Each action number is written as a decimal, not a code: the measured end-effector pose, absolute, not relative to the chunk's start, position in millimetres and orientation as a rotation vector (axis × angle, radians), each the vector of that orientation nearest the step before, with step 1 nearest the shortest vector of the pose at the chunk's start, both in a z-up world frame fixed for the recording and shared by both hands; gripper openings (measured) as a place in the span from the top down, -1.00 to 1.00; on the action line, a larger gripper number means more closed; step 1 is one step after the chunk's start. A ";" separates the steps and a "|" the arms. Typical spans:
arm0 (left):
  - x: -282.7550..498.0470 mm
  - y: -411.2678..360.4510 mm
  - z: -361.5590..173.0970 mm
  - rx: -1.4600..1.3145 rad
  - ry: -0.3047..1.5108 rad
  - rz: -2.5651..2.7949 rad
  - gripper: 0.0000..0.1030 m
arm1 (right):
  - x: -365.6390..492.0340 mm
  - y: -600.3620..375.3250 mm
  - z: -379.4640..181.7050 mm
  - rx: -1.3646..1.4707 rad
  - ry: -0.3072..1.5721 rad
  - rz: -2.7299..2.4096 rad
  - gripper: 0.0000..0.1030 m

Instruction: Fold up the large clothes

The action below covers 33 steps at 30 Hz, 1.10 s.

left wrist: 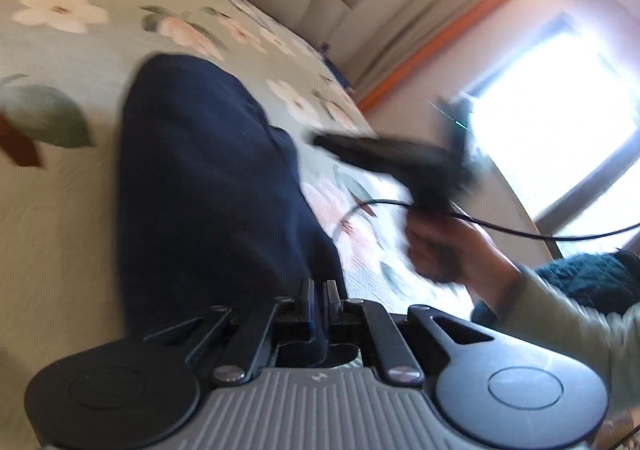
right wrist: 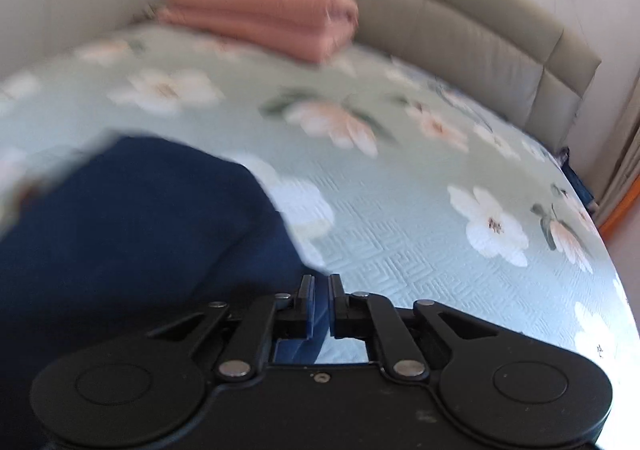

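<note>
A navy blue garment (left wrist: 200,186) lies on the floral bedspread (left wrist: 60,210). My left gripper (left wrist: 319,290) is shut on the garment's near edge, with cloth pinched between its fingers. In the right wrist view the same navy garment (right wrist: 132,234) fills the lower left. My right gripper (right wrist: 321,286) is shut on the garment's right edge, with blue cloth showing between its fingers. In the left wrist view the right gripper (left wrist: 400,158) appears blurred, held in a hand (left wrist: 448,250) above the bed to the right of the garment.
A folded pink blanket (right wrist: 264,16) lies at the head of the bed by the padded beige headboard (right wrist: 460,18). A window (left wrist: 560,122) and curtain (left wrist: 452,10) are on the right. A black cable (left wrist: 520,232) trails from the right gripper.
</note>
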<state>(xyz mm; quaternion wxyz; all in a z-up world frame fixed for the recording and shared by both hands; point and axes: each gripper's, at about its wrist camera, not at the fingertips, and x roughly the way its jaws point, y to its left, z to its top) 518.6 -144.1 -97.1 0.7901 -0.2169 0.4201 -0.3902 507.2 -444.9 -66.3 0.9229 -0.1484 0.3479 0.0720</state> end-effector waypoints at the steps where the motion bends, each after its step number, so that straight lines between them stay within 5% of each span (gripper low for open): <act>1: 517.3 -139.1 -95.6 -0.458 0.900 -0.821 0.91 | 485.9 -444.1 -58.8 -0.282 0.719 0.162 0.88; 8: 519.8 -145.2 -131.6 -0.497 0.982 -0.801 0.94 | 398.7 -401.9 -71.8 -0.192 0.813 0.248 0.88; 14: 507.6 -190.2 -132.6 -0.081 0.919 -0.799 0.94 | 418.2 -400.9 -141.7 -0.127 0.941 0.096 1.00; 18: 496.4 -203.8 -130.4 0.099 0.843 -0.787 0.94 | 400.1 -410.5 -139.5 -0.139 0.967 0.017 1.00; 24: 511.9 -190.5 -117.9 -0.014 0.903 -0.770 0.93 | 383.9 -419.8 -116.1 -0.135 1.007 -0.019 1.00; 28: 535.4 -188.5 -128.0 -0.151 1.014 -0.772 0.93 | 407.7 -426.1 -80.5 -0.013 0.861 0.022 0.79; 33: 546.1 -193.6 -142.9 -0.172 1.032 -0.805 0.94 | 479.9 -400.7 -106.0 -0.096 0.824 0.067 0.79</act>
